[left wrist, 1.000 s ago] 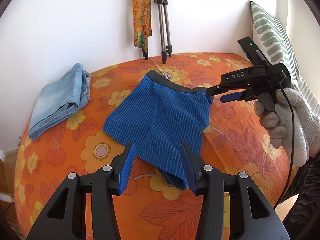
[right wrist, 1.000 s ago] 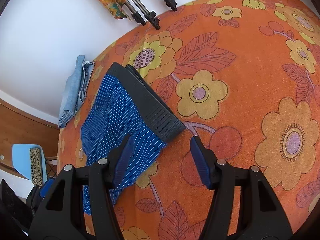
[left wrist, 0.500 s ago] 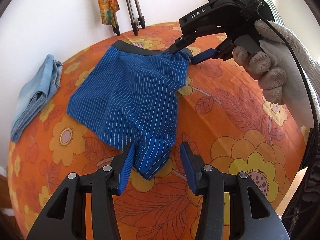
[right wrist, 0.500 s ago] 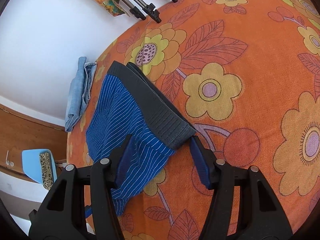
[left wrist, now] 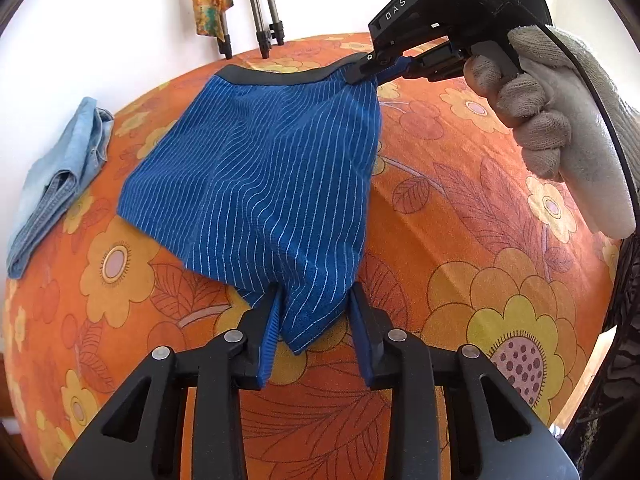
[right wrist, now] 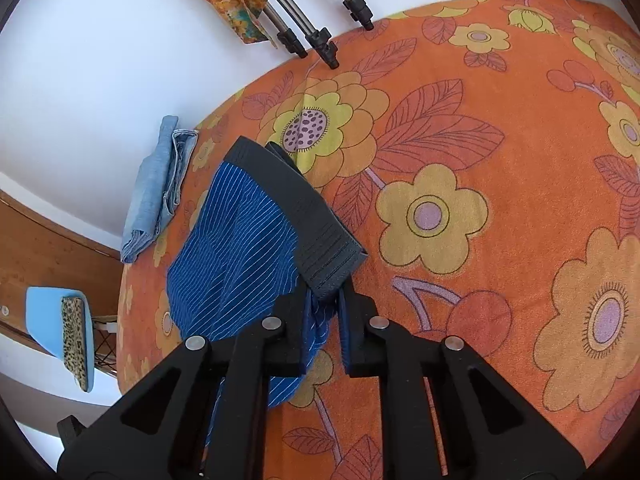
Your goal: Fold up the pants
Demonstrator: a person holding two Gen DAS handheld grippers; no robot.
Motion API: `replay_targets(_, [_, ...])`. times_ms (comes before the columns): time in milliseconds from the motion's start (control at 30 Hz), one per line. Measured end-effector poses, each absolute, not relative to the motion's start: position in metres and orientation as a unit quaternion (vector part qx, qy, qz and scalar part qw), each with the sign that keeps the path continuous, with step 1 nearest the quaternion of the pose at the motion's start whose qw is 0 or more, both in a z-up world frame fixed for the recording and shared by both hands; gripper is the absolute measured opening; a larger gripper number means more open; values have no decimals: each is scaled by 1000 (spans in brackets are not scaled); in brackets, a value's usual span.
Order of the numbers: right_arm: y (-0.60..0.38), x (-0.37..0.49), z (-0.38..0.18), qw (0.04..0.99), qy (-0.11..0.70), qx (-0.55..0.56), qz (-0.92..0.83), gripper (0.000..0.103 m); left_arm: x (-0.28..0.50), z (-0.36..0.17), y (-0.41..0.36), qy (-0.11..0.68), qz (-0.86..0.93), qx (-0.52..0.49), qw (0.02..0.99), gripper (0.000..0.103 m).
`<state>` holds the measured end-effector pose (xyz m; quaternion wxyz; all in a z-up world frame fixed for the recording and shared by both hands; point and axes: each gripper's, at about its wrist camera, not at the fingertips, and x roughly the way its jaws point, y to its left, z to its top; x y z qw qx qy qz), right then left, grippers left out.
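Orange flowery bedspread [left wrist: 460,208] is hosting the blue striped shorts [left wrist: 264,184]. My right gripper [right wrist: 325,300] is now clamping their near-right waistband corner, open a second ago. Left gripper [left wrist: 314,316] is gaping around the near leg hem, not pinching yet. No containers anywhere.

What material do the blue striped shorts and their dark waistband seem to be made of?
The blue striped shorts look like soft, matte knit cloth, perhaps cotton: they drape and crease loosely. The dark waistband looks like ribbed elastic, with fine woven lines across it.
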<state>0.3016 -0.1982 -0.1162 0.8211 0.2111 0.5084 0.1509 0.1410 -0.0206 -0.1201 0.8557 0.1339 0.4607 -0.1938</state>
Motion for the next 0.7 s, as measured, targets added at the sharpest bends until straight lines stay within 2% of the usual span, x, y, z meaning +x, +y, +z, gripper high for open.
replay_targets(167, [-202,311,-125,826,516,185,130,12,140,-121,-21,462,-195,136,854,30])
replay_targets(267, [-202,310,-125,828,518,173,126,22,137,-119,-21,472,-203,135,847,30])
replay_targets(333, [-206,307,-119,835,512,164,121,37,134,-110,-17,470,-210,125,848,30])
replay_targets(400, [-213,303,-110,844,496,167,118,43,131,-96,-13,457,-215,112,856,31])
replay_targets(500, [-217,295,-94,858,477,152,118,43,131,-72,-4,430,-210,99,872,36])
replay_targets(700, [-193,266,-75,868,451,119,170,43,171,-57,16,423,-175,79,886,36])
